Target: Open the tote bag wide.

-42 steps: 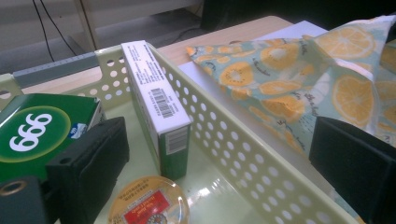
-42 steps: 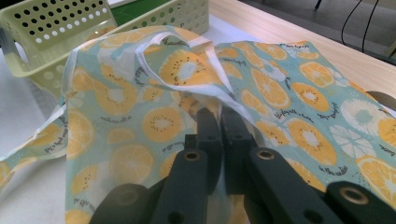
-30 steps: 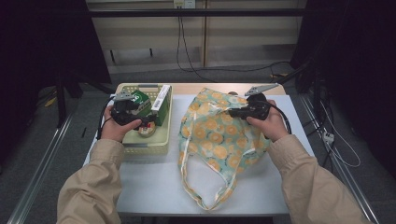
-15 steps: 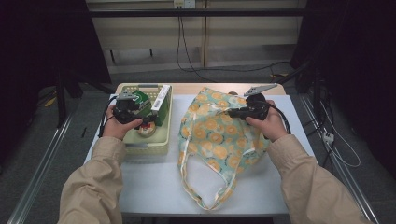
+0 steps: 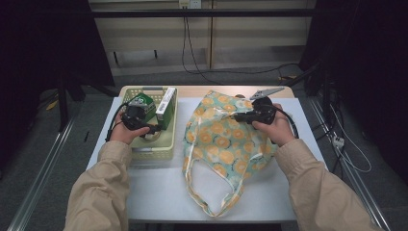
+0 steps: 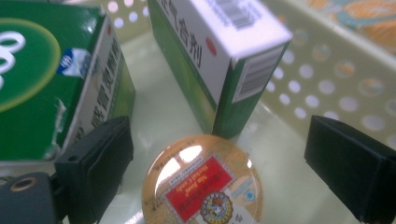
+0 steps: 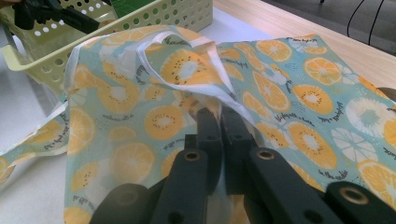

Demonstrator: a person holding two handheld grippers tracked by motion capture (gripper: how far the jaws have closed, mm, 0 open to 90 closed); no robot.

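Since the earlier frame, the left gripper (image 5: 153, 129) has dropped lower into the pale yellow perforated plastic basket (image 5: 168, 140), while the right gripper (image 5: 239, 117) has held its position on the bag.

In the left gripper view, the round gold-lidded tin with a red label (image 6: 203, 181) lies on the basket floor (image 6: 299, 186) between the two black jaws. The jaws stand spread wide, one on each side of the tin, and neither pad touches it. Just beyond the tin stands a green and white cardboard box with a barcode (image 6: 219, 56), nearly touching the tin's far edge. A second green carton with a white ring print (image 6: 46, 74) sits to the left, close against the left jaw.

The light blue fabric tote bag printed with orange slices (image 5: 226, 139) lies flat on the white table (image 5: 159, 192), just beside the basket, with its handles trailing toward the person. In the right gripper view, the jaws are pressed together, pinching a raised fold of the bag's white-trimmed rim (image 7: 219, 88).
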